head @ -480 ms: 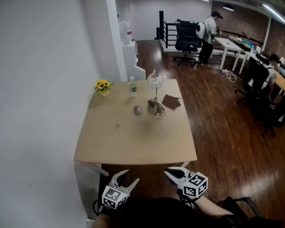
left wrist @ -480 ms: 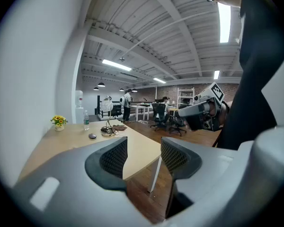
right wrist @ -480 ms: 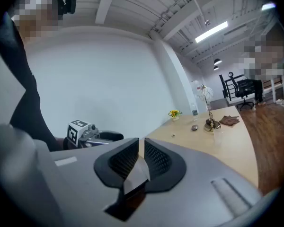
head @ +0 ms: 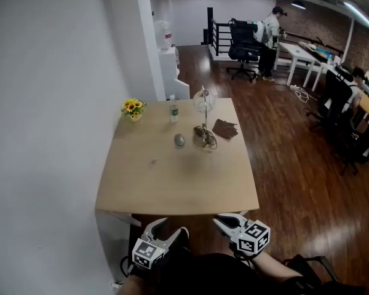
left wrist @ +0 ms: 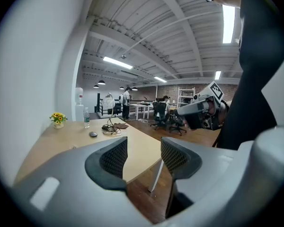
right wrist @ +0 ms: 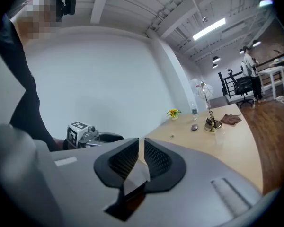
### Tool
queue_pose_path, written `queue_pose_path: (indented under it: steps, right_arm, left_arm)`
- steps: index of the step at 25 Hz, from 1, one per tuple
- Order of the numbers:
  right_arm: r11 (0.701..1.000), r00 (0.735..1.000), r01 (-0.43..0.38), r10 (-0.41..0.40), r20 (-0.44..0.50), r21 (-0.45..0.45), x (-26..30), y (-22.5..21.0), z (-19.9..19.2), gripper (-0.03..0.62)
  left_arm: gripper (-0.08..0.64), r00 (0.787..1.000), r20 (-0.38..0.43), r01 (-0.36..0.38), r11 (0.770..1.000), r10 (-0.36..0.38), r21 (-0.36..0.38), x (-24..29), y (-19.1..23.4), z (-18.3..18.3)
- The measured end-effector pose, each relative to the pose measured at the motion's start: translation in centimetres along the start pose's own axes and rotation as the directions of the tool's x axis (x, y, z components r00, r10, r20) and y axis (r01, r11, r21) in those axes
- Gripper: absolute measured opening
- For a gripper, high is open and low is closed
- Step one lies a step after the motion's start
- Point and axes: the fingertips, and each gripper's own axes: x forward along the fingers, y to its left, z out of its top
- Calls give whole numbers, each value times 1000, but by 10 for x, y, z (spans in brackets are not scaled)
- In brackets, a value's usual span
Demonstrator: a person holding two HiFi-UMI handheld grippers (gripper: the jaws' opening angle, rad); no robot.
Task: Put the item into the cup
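In the head view, both tools sit at the bottom of the frame, short of the near edge of the tabletop (head: 172,189). My left tool (head: 172,227) is spread wide and my right tool (head: 220,221) looks pinched together. The likely item, a small grey oval (head: 179,141), lies in the far half of the tabletop, upper middle of the frame, just left of a tangle of wire (head: 204,137) and well apart from both tools. A tiny speck (head: 152,161) lies nearer, and I cannot tell which of the two is meant. I cannot pick out a cup for certain.

In the left gripper view, the jaws stand apart with nothing between them. The oval shows small, smooth and low at mid-left.

In the right gripper view, the jaws are drawn together to a sliver and are empty.

I judge the reach has not begun. I should find the cup first, then bring the wide left tool low over the oval and straddle it squarely, since something so flat and rounded could slip out.
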Motion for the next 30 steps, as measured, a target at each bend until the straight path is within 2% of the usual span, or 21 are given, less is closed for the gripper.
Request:
queue_pose_path:
  steps: [6, 13, 19, 24, 30]
  right_arm:
    - [1000, 1000, 24, -24, -9, -19, 45, -25, 21, 44]
    - [998, 998, 57, -57, -29, -9, 114, -71, 47, 44]
    - [995, 995, 98, -98, 9, -3, 168, -102, 84, 44]
    - [991, 991, 131, -132, 26, 35, 191, -120, 97, 44]
    - [987, 987, 157, -158, 11, 26, 207, -142, 99, 44]
  left_arm:
    - [216, 999, -10, 35, 999, -35, -11, 28, 45, -4]
    - [216, 999, -4, 53, 999, -53, -7, 67, 131, 7]
    - [216, 994, -29, 104, 994, -104, 13, 90, 193, 16]
    - [216, 993, -38, 111, 993, -110, 33, 108, 234, 21]
    - [216, 994, -59, 93, 995, -92, 17, 125, 266, 13]
